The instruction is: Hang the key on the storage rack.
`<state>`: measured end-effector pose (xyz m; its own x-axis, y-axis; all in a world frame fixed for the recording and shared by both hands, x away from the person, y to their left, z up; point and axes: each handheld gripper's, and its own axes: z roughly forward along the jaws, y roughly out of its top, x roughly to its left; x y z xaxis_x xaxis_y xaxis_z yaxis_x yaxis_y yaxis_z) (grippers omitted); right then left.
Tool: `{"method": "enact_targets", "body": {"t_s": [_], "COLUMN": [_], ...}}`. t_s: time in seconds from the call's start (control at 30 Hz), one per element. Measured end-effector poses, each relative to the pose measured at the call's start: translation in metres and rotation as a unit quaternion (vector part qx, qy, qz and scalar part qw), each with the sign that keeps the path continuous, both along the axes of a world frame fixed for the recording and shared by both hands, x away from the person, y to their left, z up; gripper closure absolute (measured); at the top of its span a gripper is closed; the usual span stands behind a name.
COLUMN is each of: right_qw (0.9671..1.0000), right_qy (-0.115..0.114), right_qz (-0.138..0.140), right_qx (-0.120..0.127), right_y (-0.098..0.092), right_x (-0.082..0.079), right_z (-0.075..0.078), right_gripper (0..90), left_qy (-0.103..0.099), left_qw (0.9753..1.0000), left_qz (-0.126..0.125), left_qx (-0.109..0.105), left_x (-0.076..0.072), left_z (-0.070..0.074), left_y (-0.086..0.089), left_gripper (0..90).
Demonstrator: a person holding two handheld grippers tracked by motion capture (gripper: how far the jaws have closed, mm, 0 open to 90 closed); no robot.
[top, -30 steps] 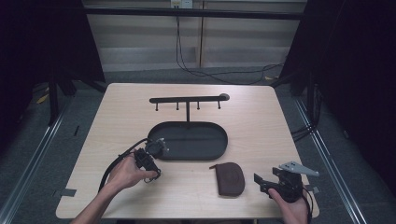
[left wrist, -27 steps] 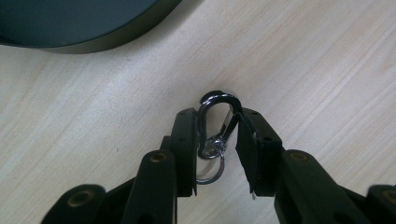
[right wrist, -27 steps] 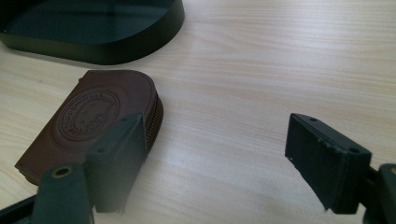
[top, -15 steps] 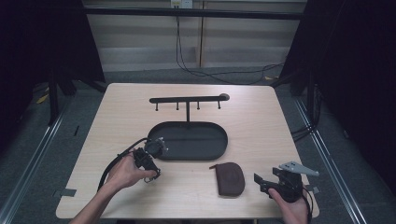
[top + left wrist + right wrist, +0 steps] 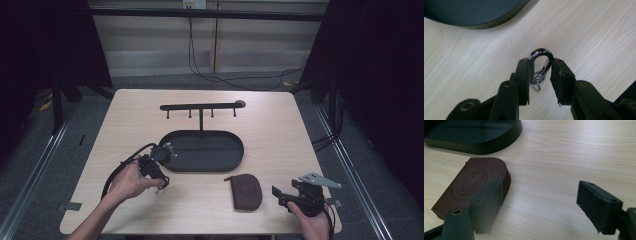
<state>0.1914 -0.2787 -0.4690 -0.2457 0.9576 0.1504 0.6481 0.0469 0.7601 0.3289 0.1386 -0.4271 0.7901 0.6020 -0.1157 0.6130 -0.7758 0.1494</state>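
Observation:
My left gripper [image 5: 540,75] [image 5: 161,184] is shut on a silver carabiner [image 5: 539,65] with small key rings, just above the wooden table near the front left of the dark oval tray [image 5: 205,150]. A brown leather pouch [image 5: 471,185] [image 5: 246,190] with an embossed round stamp lies flat on the table. My right gripper [image 5: 541,205] [image 5: 282,195] stands open low over the table, its left jaw in front of the pouch's right edge and nothing between the jaws.
A black rack with several hooks [image 5: 200,107] rises behind the tray, whose rim [image 5: 486,146] curves at the top left of the right gripper view. The table's front edge [image 5: 200,232] lies close to both hands. Cables run across the floor beyond the table.

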Motion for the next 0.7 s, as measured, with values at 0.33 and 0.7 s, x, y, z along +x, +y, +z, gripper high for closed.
{"method": "enact_targets", "body": {"t_s": [0.33, 0.7], "right_qw": [1.0000, 1.0000], "right_qy": [-0.001, 0.000], "right_qz": [0.001, -0.001], "right_qx": [0.000, 0.000], "right_y": [0.000, 0.000], "right_x": [0.000, 0.000], "right_z": [0.000, 0.000], "right_gripper": [20.2, 20.2], "left_qy": [0.001, -0.003], "left_qw": [0.9999, 0.9999], "left_qz": [0.008, 0.010], "left_qx": [0.007, 0.008], "left_x": [0.004, 0.005], "left_z": [0.014, 0.025], "left_y": [0.005, 0.010], "left_gripper": [68.8, 68.8]}}
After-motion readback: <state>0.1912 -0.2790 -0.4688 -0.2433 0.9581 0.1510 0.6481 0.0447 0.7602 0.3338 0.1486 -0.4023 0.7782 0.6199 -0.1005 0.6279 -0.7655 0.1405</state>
